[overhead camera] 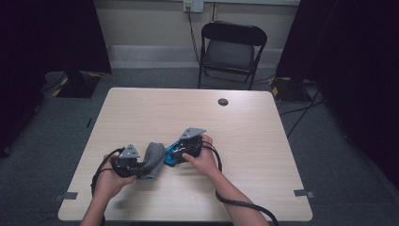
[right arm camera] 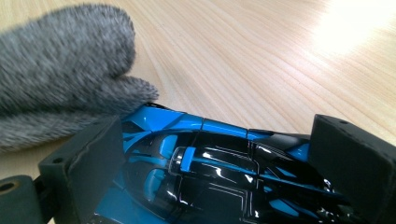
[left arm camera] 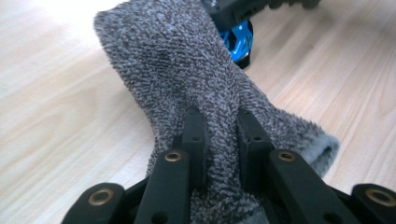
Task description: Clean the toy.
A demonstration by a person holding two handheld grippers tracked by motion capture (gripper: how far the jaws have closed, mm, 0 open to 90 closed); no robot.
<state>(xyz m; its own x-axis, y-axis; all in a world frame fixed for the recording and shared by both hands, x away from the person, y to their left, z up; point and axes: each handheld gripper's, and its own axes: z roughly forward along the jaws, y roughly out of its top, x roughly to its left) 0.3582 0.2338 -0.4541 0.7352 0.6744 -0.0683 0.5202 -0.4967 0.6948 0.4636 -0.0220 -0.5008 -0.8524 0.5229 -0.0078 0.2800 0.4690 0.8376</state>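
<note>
The left claw [left arm camera: 219,135] pinches a grey terry sock [left arm camera: 187,70], its cuff just beside the blue-and-black toy car [right arm camera: 205,172] clamped across its sides in the right claw [right arm camera: 219,163], low over the worktop [overhead camera: 235,122]. Keeping the car steady should let the sock wipe it cleanly.

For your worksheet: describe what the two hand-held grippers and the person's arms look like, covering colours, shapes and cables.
Both the left gripper and the right gripper have black bodies, each topped by a grey three-cornered plate. Their jaws are black bars with round brass-coloured pivots. A thick black cable trails from each. The forearms are bare; no sleeves show.
</note>
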